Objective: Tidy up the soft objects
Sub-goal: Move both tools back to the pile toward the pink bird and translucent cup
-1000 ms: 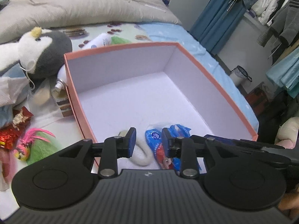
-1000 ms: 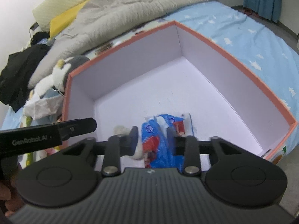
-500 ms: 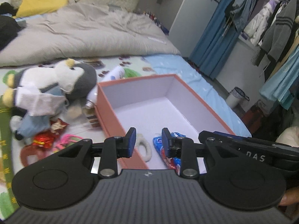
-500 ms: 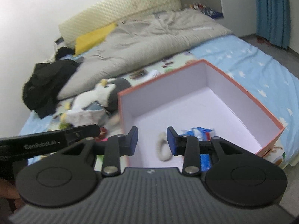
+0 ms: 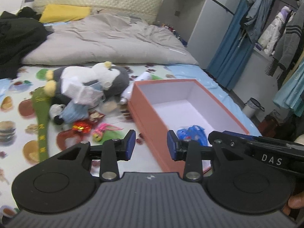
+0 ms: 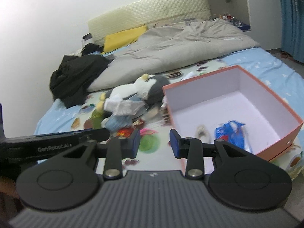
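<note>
The bed (image 5: 17, 114) carries a grey duvet (image 5: 106, 41), black clothes (image 5: 17, 39), a plush penguin (image 5: 91, 79) amid small clutter, and an open orange box (image 5: 150, 117).

Bedrm: bed (image 5: 114, 38), blue curtain (image 5: 233, 43)

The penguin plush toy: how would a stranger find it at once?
Start at the orange box on the bed. Just to its left lies a heap of toys; the penguin plush toy tops it. Only it has a grey back, white belly and yellow tuft.

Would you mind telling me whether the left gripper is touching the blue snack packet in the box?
Apart. The left wrist view shows the left gripper opening on nothing, raised outside the box; the packet lies inside.
</note>
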`<state>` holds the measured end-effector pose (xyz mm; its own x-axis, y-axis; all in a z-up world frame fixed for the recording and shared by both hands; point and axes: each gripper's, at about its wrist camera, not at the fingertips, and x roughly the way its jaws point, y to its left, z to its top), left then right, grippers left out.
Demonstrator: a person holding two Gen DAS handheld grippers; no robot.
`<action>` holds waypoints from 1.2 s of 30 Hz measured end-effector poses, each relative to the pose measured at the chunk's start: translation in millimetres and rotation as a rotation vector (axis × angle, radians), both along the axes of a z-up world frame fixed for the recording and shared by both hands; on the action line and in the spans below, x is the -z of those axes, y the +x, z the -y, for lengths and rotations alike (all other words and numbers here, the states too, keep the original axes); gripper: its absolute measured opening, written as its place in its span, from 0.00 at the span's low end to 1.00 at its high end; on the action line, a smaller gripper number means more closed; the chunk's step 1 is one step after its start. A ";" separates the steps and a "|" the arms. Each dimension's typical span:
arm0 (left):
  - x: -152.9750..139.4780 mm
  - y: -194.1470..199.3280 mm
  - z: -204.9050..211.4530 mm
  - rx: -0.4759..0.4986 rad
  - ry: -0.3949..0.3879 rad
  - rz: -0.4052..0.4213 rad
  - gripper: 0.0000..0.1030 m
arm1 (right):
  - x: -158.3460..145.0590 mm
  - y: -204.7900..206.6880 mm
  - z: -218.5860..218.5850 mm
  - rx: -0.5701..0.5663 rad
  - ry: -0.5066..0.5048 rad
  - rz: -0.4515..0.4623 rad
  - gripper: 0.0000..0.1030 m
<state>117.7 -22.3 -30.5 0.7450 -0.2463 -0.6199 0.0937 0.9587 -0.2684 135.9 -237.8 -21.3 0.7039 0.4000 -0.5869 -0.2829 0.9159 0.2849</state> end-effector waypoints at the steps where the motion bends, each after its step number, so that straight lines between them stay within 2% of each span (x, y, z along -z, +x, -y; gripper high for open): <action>1: 0.6 -6.0 -4.1 -0.010 0.001 -0.001 0.41 | 1.2 -3.3 -3.5 -0.011 -0.001 -0.001 0.37; 13: 22.6 -45.3 -48.2 -0.117 0.011 -0.019 0.43 | 14.6 -22.9 -41.2 -0.110 0.000 -0.025 0.37; 20: 25.5 -59.0 -69.4 -0.155 0.001 -0.018 0.43 | 19.0 -36.7 -63.3 -0.148 -0.018 -0.023 0.37; 25: 27.1 -68.0 -78.6 -0.159 0.004 -0.016 0.48 | 22.6 -39.9 -74.1 -0.158 -0.017 -0.026 0.37; 36: 44.3 -58.7 -92.4 -0.197 0.020 -0.056 0.49 | 35.4 -30.4 -84.0 -0.177 -0.026 -0.055 0.37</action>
